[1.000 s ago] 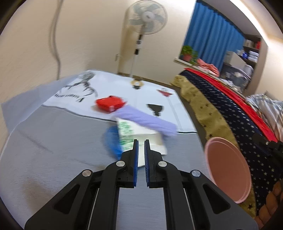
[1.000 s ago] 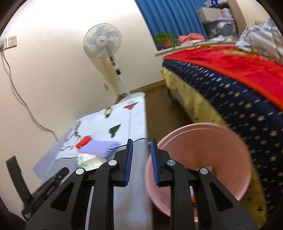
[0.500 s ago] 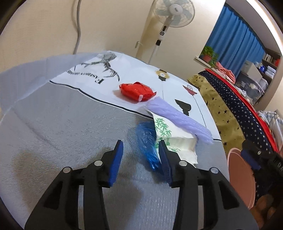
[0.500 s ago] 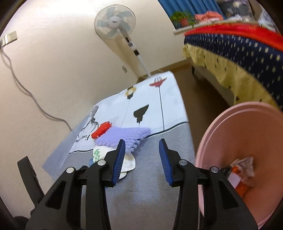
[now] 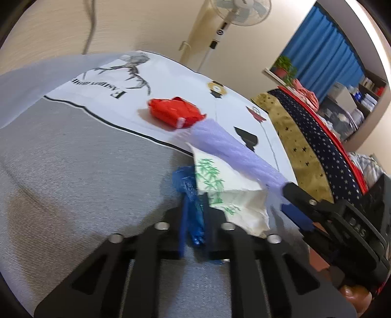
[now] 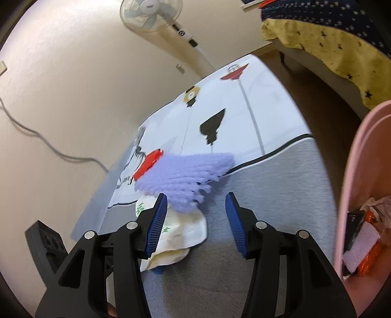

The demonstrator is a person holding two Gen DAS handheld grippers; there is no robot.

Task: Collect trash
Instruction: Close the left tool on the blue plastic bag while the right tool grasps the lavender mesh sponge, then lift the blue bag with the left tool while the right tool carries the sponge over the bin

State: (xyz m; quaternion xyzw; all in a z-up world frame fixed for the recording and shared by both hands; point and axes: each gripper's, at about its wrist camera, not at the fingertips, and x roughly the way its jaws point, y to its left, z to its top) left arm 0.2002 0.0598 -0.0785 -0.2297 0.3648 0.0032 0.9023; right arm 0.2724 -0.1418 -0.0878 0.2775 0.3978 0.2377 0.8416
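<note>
Trash lies on a cloth-covered table (image 5: 61,171). My left gripper (image 5: 194,220) is shut on a crumpled blue plastic wrapper (image 5: 189,193). Beside it lies a white tissue pack with green bamboo print (image 5: 220,193), a lilac foam net (image 5: 234,154) across it, and a red wrapper (image 5: 174,111) further back. My right gripper (image 6: 195,220) is open, its jaws wide apart just in front of the lilac foam net (image 6: 185,173), over the white pack (image 6: 180,232). It also shows in the left wrist view (image 5: 298,210). The red wrapper (image 6: 149,162) lies behind.
A pink bin (image 6: 364,195) with trash inside stands at the table's right edge. A bed with a starry blue and red cover (image 5: 317,137) runs along the right. A standing fan (image 6: 156,17) and a wall cable (image 6: 48,146) are behind the table.
My left gripper moved down and closed on the blue wrapper. My right gripper opened wide and moved from the pink bin toward the lilac foam net.
</note>
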